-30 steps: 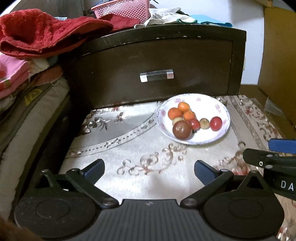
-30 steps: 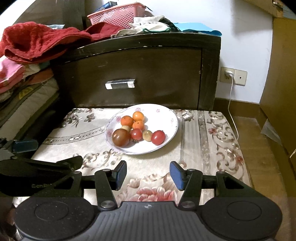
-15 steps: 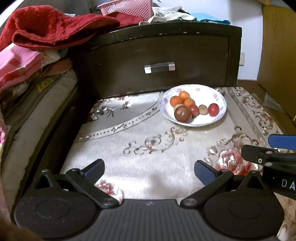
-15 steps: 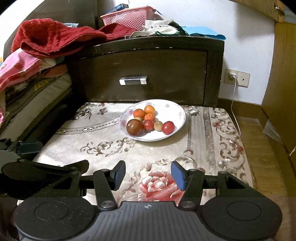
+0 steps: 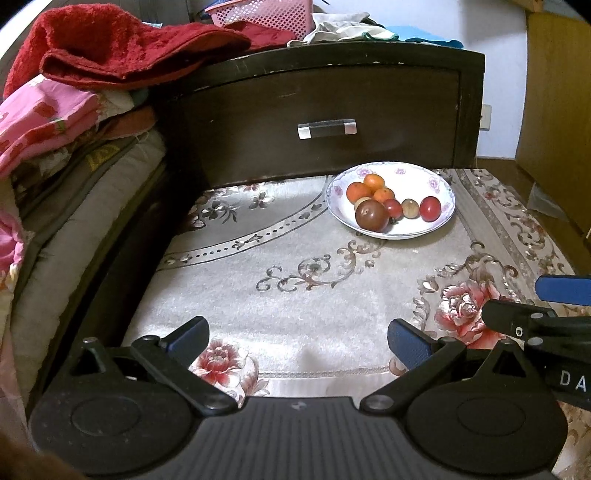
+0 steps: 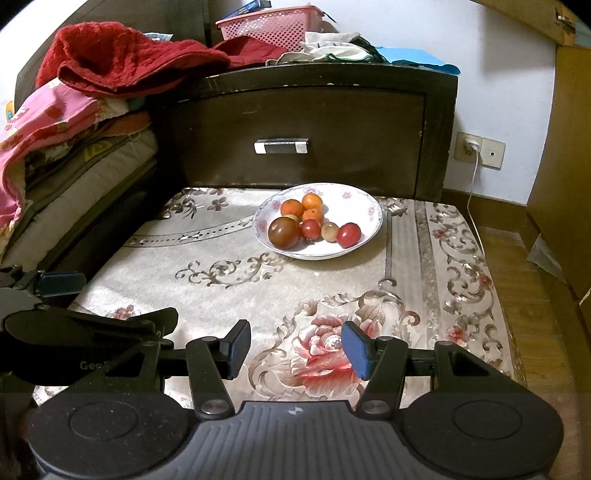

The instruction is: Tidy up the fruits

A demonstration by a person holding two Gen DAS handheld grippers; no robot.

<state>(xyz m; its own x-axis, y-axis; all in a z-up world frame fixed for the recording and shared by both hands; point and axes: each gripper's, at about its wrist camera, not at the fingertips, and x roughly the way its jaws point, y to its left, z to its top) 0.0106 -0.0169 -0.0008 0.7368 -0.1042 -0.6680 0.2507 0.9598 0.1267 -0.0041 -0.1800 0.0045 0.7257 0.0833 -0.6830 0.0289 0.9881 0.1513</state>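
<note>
Fruits, small oranges, red and dark tomatoes, heaped in my floral white bowl on patterned cloth before dark drawer, both grippers spread, empty.

Before me stands the dark nightstand — a pink basket on top of it, a red towel draped left of it, a wall socket to its right.
</note>
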